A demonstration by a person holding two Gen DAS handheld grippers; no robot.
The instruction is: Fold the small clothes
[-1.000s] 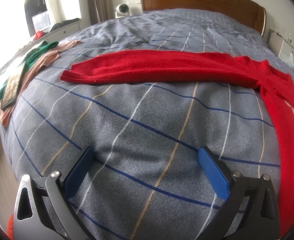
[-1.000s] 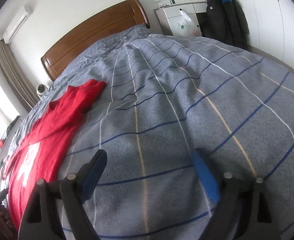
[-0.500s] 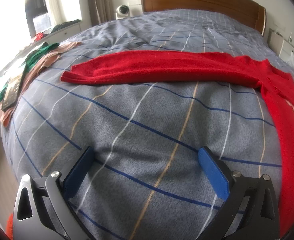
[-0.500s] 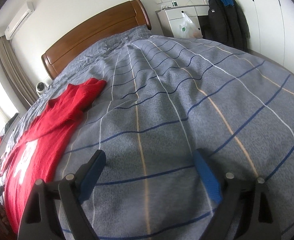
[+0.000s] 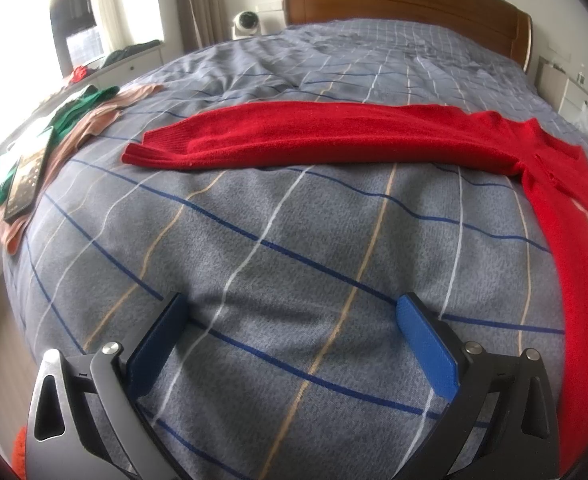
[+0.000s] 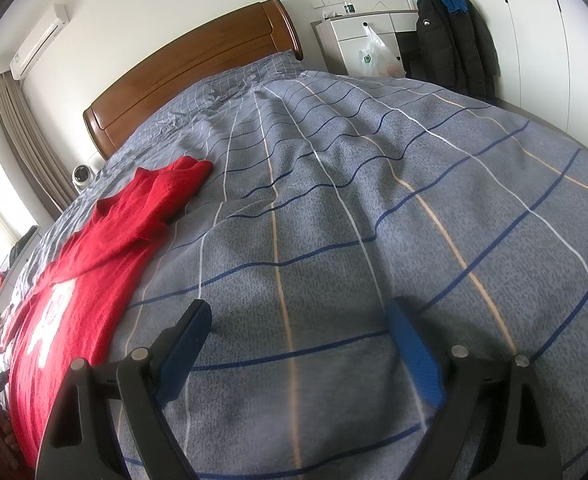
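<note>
A red sweater (image 5: 333,140) lies flat on the grey checked bedspread (image 5: 278,240), one long sleeve stretched to the left and the body running down the right edge of the left wrist view. My left gripper (image 5: 290,340) hovers over bare bedspread short of that sleeve, open, nothing between its blue pads. In the right wrist view the same sweater (image 6: 94,248) lies at the left, white print on its front, its other sleeve folded toward the headboard. My right gripper (image 6: 297,344) is open over bare bedspread to the right of the sweater, holding nothing.
Pink and green clothes (image 5: 82,120) and a dark phone (image 5: 26,176) lie at the bed's left edge. A wooden headboard (image 5: 405,4) stands at the far end. A white cabinet (image 6: 365,44) and dark coats (image 6: 449,40) stand beyond the bed's right side.
The right wrist view has shifted slightly, so the sweater sits a little further left and lower. The left gripper has not moved, and both stay open.
</note>
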